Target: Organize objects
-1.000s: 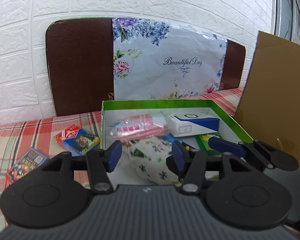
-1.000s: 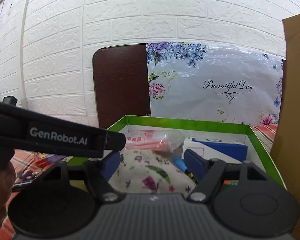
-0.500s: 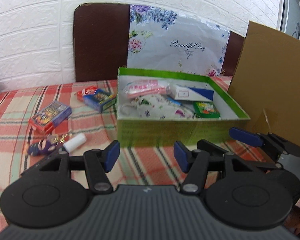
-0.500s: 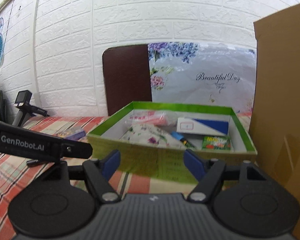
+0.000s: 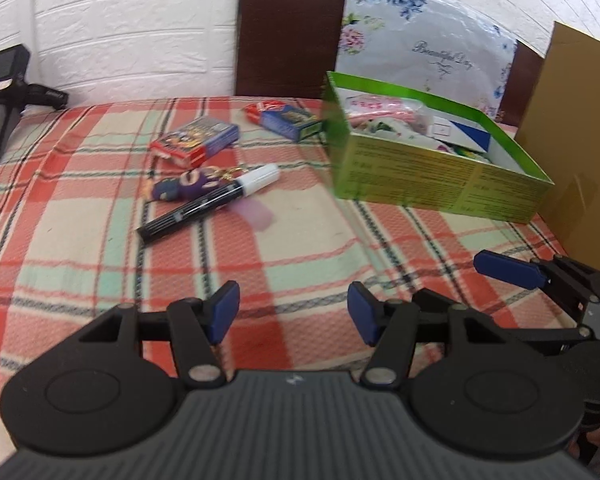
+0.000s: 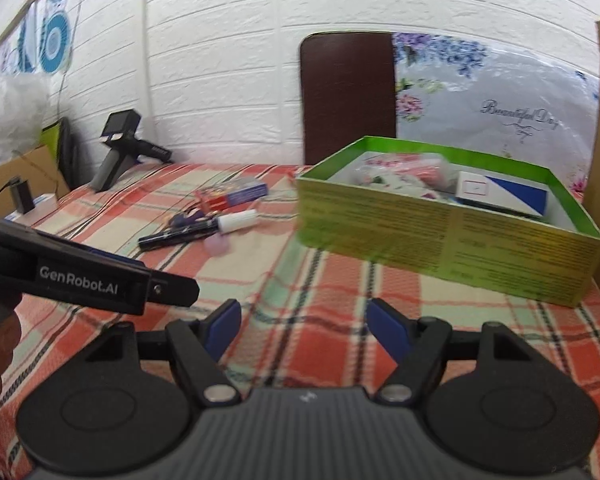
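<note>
A green box (image 5: 440, 184) (image 6: 452, 240) stands on the checked cloth at the right, holding a floral pouch, a pink packet and a white-and-blue carton (image 6: 504, 194). Left of it lie a black marker with a white cap (image 5: 208, 204) (image 6: 198, 228), a purple keychain (image 5: 188, 186), a pink eraser (image 5: 256, 212) and two card packs (image 5: 196, 144) (image 5: 288, 120). My left gripper (image 5: 294, 314) hangs open over bare cloth, well short of the marker. My right gripper (image 6: 304, 330) is open too, empty, in front of the box.
A brown cardboard sheet (image 5: 580, 140) stands at the right, against the box. A dark chair back (image 5: 292, 28) and a flowered bag (image 5: 428, 40) stand behind the table by the white brick wall. A black hand-held device (image 5: 4, 96) stands on the table's far left.
Both grippers have drawn back from above the box and swung left. The box now lies farther off at the right, and the loose things on the cloth have come into view.
</note>
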Demonstrator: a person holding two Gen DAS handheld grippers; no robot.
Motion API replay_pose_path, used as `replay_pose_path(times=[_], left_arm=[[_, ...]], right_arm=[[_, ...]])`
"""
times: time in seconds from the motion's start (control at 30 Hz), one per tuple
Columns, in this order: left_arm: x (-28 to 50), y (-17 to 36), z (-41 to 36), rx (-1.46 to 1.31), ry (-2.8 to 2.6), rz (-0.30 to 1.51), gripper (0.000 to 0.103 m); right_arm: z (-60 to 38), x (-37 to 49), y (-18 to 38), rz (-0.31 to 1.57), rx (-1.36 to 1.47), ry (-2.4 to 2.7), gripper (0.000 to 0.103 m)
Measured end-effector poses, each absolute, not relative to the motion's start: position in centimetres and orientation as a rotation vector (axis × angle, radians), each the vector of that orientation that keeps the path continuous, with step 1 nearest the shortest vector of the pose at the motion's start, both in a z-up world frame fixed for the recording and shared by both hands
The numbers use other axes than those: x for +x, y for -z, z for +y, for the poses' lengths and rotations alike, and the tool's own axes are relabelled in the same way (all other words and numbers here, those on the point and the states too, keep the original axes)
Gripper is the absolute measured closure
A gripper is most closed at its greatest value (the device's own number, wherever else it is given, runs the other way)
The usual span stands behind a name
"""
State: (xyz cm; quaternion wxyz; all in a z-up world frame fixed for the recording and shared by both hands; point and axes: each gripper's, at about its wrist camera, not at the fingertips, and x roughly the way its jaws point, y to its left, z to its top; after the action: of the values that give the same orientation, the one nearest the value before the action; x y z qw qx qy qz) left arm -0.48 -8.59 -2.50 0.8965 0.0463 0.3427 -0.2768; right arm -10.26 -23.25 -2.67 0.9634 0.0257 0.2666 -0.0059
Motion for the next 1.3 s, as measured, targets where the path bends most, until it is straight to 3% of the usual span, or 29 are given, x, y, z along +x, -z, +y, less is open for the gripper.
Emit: replay_pose_path(times=[0.73, 1.03, 1.1, 1.17, 1.3], left_arm=[[2.7, 4.3, -3.4, 0.038, 0.449, 0.757, 0.039], [4.3, 4.2, -1.0, 0.011, 0.392, 0.736, 0.038], [4.8, 4.2, 0.1, -0.019, 0.374, 0.741, 0.038], [5.2, 4.1, 1.2, -0.054, 0.365, 0.746, 0.038], [5.6, 3.9, 2.0, -0.075, 0.35, 0.75, 0.038]], right_arm=[[-19.5, -7.1, 3.8, 0.626, -0.025, -0.04, 0.031], [-17.2, -0.4, 3.6, 0.602, -0.241, -0.185, 0.03], [-16.2, 1.4, 3.2, 0.571, -0.326, -0.231, 0.028], [-15.3, 3.4, 2.9, 0.559, -0.395, -0.282, 0.01], [-15.3, 7.9, 3.2, 0.656, -0.414, -0.309, 0.008]])
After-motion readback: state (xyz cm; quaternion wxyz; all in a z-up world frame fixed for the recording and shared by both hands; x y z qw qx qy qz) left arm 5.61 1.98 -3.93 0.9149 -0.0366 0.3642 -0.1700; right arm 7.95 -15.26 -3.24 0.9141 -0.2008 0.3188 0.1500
